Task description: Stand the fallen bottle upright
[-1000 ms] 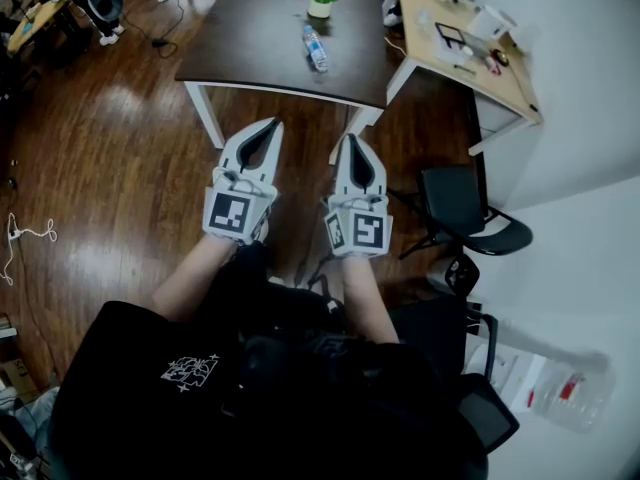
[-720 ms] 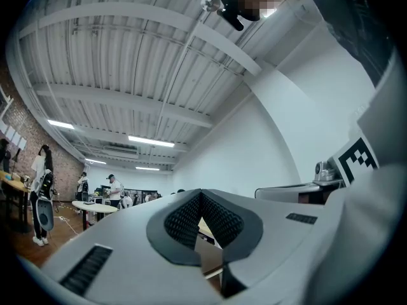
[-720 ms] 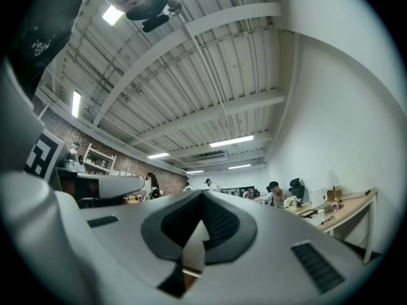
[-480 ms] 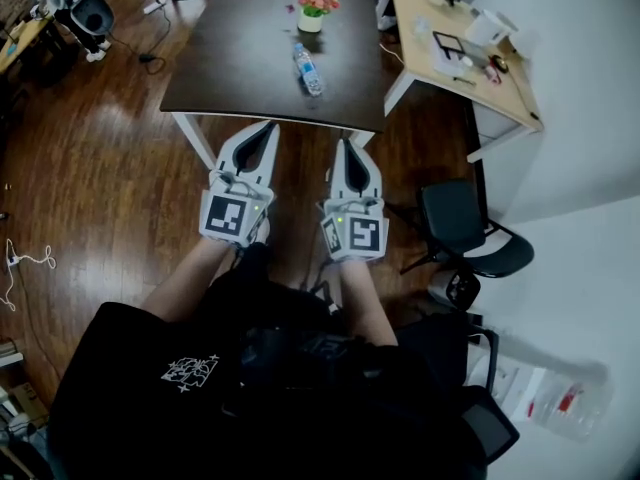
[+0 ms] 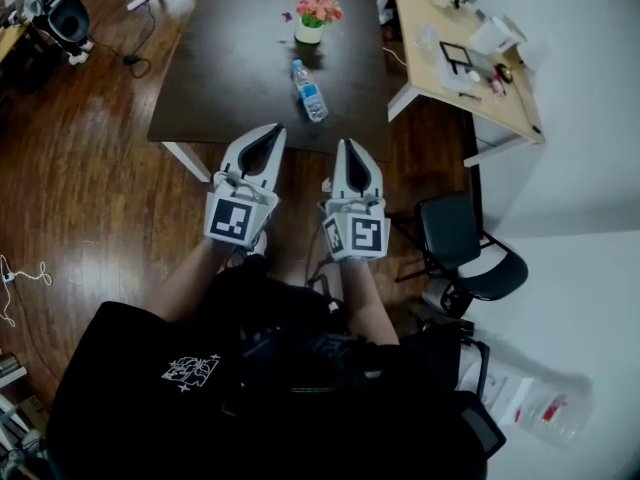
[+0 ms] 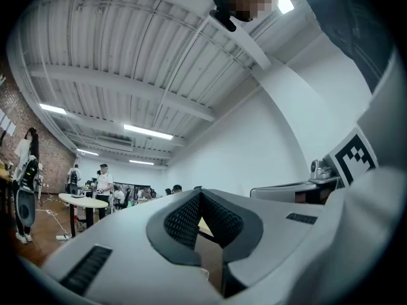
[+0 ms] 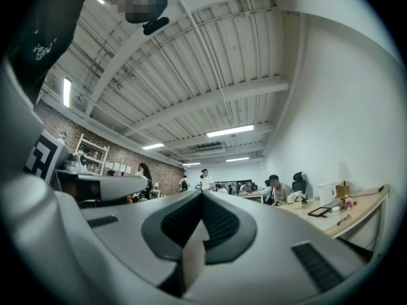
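- The left gripper (image 5: 276, 129), a white two-jaw claw with a marker cube at its back, is clenched: its dark ribbed pads meet at the tip with nothing between them.
- The right gripper (image 5: 349, 143), of the same make, is clenched too and also empty. Both are held side by side and short of the near edge of the table.
- Neither claw can take anything as it stands. Whichever one is to grasp should be spread wide before it reaches the bottle, not while over it.
- The clear plastic water bottle with a blue label (image 5: 309, 90) lies on its side on the dark brown table (image 5: 225, 63). It is ahead of both claws and nearer the right one's line.
- The bottle's narrower end seems to point away, toward the small white pot of pink flowers (image 5: 311, 30) just beyond it.
- A round bottle is likely to roll if it is nudged. It is probably best to close the pads across the body near the neck end, then swing that end up while the base stays on the table.
- The pot stands close behind the bottle, so the lift should pivot upward rather than push forward.
- The bottle should be let go only once its base sits flat.
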Available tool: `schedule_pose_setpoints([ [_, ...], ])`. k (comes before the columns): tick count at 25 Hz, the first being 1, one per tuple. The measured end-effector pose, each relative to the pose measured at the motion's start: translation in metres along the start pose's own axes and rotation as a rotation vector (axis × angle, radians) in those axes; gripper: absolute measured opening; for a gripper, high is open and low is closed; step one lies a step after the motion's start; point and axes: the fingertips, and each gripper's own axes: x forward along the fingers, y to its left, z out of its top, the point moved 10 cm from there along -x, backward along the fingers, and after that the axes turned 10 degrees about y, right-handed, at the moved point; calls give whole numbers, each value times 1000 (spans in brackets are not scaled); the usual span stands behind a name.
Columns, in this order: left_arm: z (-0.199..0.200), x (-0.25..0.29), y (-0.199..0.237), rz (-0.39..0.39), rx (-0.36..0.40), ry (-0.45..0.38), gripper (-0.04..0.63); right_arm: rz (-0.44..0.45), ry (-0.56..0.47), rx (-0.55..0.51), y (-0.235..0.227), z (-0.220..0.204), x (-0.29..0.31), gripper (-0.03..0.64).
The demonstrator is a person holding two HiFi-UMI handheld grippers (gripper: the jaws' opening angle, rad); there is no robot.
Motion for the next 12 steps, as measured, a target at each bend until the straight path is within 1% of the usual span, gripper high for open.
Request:
schedule_pose_setpoints([
  [8,-11,65,45,-40,-1,41,-4,-9,57,10,-21,-10,81,18],
  [12,-16,91,68,-40,-18,59,-3,-4,73,10,-30,-13,123,20],
])
